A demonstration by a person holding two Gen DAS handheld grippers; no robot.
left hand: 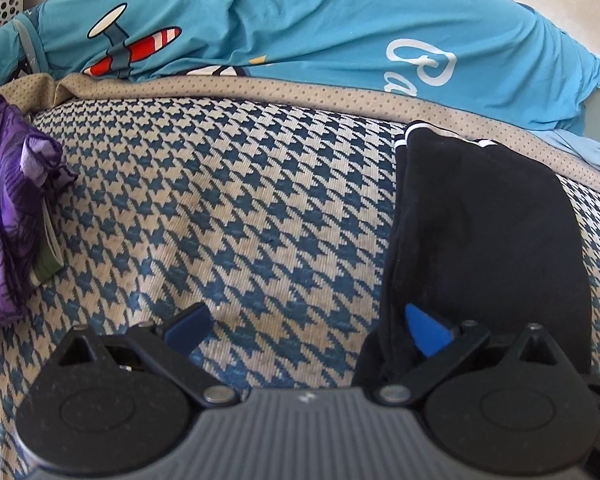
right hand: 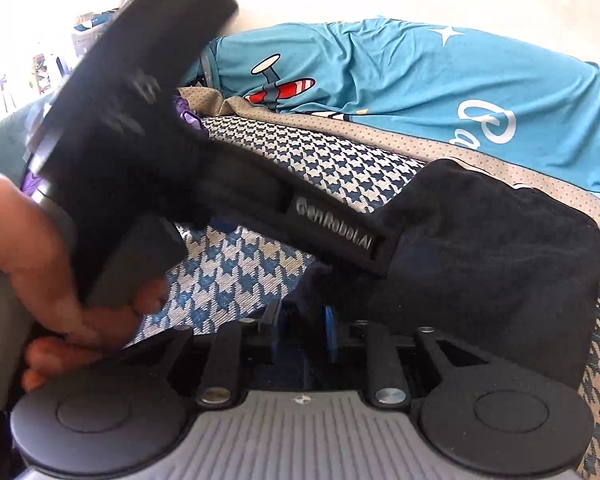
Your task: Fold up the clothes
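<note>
In the left wrist view, a folded black garment [left hand: 488, 232] is seen lying on the houndstooth cover [left hand: 228, 208], nearer the camera than the blue printed shirt [left hand: 300, 20] spread beyond the dotted beige border [left hand: 300, 86]. The left hand-held gripper [left hand: 306, 326] is spread wide; one blue pad [left hand: 426, 334] is set against the garment's near left edge, the other [left hand: 190, 324] stands apart over the bare cover, so nothing is pinched. A purple cloth [left hand: 4, 220] is bunched well away from the black garment on the far side of the cover.

In the right wrist view, the same black garment [right hand: 488, 260] fills the area ahead, and its near edge is drawn in between the closely set pads of the right hand-held gripper [right hand: 306, 336], which appears to be pinching that edge. The left tool's body [right hand: 228, 184], held by a hand [right hand: 32, 280], is laid across toward the garment.

The garment is judged soft, light, limp and prone to sagging or unfolding when lifted. A hold at the stacked near edge, with all layers gathered, is judged safest.
</note>
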